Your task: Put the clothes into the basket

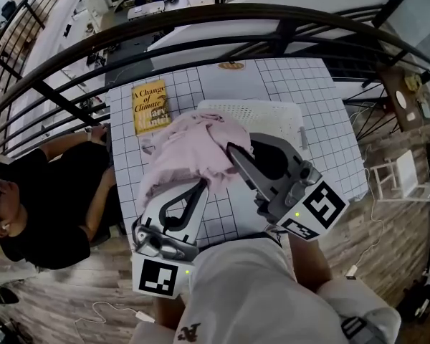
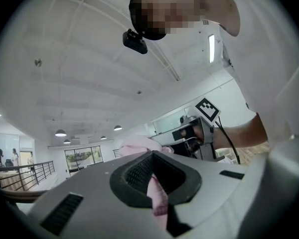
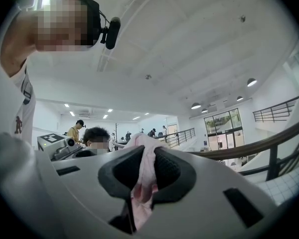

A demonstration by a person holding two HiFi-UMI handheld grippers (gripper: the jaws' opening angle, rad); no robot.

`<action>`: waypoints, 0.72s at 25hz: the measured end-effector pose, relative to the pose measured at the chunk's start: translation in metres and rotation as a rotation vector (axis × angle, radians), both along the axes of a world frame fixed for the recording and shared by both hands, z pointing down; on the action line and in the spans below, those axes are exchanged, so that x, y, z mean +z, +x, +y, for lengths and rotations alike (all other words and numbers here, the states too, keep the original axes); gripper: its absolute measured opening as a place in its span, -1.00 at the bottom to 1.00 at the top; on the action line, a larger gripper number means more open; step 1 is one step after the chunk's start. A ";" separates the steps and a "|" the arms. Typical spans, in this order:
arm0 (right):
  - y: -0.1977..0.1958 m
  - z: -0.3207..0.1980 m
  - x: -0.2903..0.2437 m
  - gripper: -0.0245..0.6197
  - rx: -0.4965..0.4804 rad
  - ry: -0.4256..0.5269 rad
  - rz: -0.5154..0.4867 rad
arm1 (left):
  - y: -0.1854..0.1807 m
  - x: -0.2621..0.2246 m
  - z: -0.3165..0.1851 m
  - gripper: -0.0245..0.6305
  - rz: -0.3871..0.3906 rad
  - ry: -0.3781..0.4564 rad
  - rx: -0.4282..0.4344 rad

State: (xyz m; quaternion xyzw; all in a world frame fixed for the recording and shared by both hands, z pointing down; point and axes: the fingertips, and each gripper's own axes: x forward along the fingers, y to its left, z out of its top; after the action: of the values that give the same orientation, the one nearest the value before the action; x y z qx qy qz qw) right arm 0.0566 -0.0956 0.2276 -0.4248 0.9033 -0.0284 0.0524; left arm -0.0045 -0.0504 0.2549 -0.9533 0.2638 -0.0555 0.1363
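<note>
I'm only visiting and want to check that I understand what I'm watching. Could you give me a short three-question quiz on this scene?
1. True or false: the soft pink garment is pinched by both the left gripper and the right gripper.
2. In the head view, what lies on the white gridded table to the left of the white plastic basket?
A) a yellow paperback book
B) a red mug
C) a blue shoe
3. What colour top does the seated person beside the table wear?

Key: 1 true; 2 A; 3 black.
</note>
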 end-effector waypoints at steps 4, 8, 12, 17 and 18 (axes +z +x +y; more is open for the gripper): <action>0.017 -0.004 0.002 -0.75 0.025 -0.003 -0.008 | 0.014 0.003 -0.005 -0.92 0.001 -0.009 0.021; 0.034 -0.007 0.000 -0.75 0.051 -0.001 -0.023 | 0.027 0.002 -0.010 -0.92 0.008 -0.009 0.044; 0.047 -0.008 -0.002 -0.75 0.077 0.014 -0.016 | 0.039 0.003 -0.012 -0.92 0.010 -0.005 0.068; 0.068 -0.011 0.003 -0.75 0.114 0.012 0.010 | 0.057 0.009 -0.015 -0.92 -0.004 -0.014 0.098; 0.071 -0.012 0.007 -0.75 0.119 0.004 0.011 | 0.060 0.012 -0.016 -0.92 -0.007 -0.020 0.103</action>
State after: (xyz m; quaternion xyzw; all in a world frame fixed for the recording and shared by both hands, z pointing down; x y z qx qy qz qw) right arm 0.1279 -0.1075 0.2343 -0.4780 0.8767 -0.0210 0.0497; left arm 0.0558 -0.0664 0.2668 -0.9668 0.2133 -0.0543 0.1301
